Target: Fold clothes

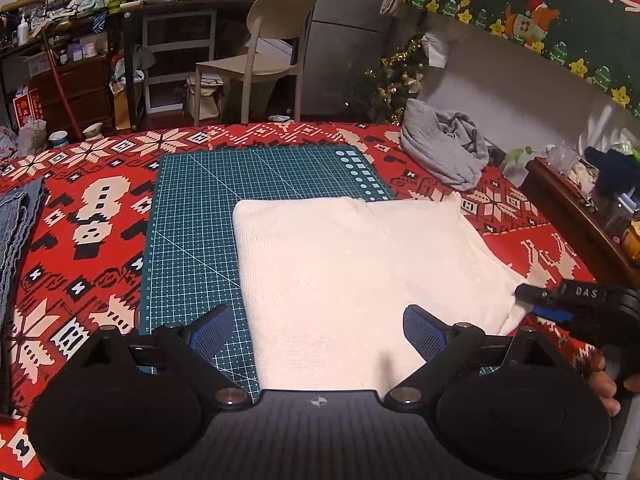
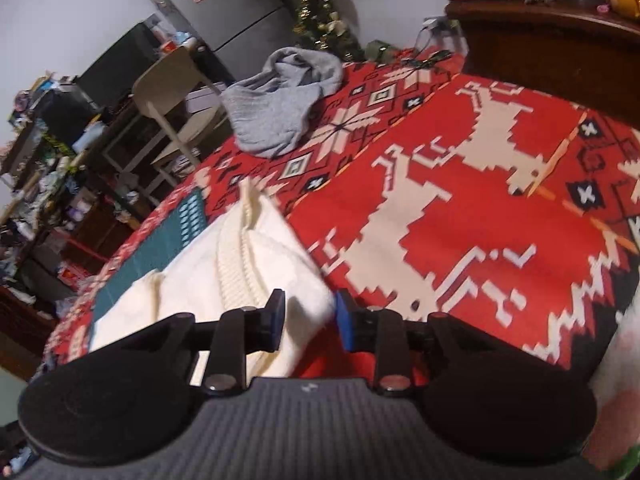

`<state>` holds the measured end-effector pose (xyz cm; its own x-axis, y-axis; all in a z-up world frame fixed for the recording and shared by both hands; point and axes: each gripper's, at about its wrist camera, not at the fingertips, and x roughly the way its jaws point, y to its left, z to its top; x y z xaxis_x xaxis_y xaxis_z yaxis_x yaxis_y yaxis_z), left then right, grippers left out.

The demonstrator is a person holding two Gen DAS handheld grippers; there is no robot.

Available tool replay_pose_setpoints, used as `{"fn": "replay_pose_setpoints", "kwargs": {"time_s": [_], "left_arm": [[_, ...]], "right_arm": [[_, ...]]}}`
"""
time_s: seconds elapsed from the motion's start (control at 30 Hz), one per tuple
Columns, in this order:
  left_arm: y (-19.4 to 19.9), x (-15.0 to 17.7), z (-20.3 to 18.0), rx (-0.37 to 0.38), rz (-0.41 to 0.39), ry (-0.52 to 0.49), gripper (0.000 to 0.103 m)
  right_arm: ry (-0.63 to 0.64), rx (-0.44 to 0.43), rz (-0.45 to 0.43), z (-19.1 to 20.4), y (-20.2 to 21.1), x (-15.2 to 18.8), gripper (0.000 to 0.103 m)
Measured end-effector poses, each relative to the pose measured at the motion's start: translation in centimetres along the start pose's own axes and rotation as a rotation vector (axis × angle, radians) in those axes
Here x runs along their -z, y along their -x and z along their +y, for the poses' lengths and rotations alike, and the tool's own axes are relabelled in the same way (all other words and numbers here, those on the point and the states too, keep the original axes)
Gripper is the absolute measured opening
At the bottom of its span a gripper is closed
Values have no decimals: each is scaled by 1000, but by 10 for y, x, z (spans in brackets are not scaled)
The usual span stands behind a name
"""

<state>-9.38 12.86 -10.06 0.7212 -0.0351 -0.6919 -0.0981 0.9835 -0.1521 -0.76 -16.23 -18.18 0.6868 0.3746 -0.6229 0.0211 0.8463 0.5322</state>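
Red patterned cloth (image 1: pixel 96 216) over the whole bench, snowflake and reindeer motifs. Far left edge: folded blue-grey denim (image 1: pixel 16 232), flat on the cloth. Centre-left: green cutting mat (image 1: pixel 192 216), grid lines, lying on the cloth. On the mat's right half and spilling past it onto the cloth: cream knit garment (image 1: pixel 352 280), folded into a rough rectangle, ribbed band visible along its right edge in the right wrist view. Left gripper (image 1: pixel 318 334) above the garment's near edge, jaws wide apart, nothing between the blue pads; left pad over the mat, right pad over the cream knit, contact with the fabric impossible to tell. Back right on the bench: crumpled grey garment (image 1: pixel 444 152), well apart from the cream one. Right gripper (image 2: pixel 310 324) at the cream garment's near right corner, jaws narrow but not closed; corner of the knit sits in the gap, a visible gap before the right pad, no firm pinch seen. Same gripper seen from the left wrist view at the garment's right corner, a hand (image 1: pixel 606 384) below it. Far right: dark wooden furniture (image 1: pixel 576 208) alongside the bench.
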Motion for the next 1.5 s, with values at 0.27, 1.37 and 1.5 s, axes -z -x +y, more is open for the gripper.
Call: {"fn": "replay_pose_setpoints", "kwargs": {"time_s": [0.27, 1.37, 1.5], "left_arm": [[0, 0, 0, -4, 1, -2, 92], [48, 25, 99, -117, -64, 210, 82], [51, 34, 117, -118, -59, 268, 82]], "right_arm": [[-37, -71, 58, -1, -4, 7, 32], [775, -372, 91, 226, 14, 94, 9], [870, -304, 180, 233, -9, 137, 9]]}}
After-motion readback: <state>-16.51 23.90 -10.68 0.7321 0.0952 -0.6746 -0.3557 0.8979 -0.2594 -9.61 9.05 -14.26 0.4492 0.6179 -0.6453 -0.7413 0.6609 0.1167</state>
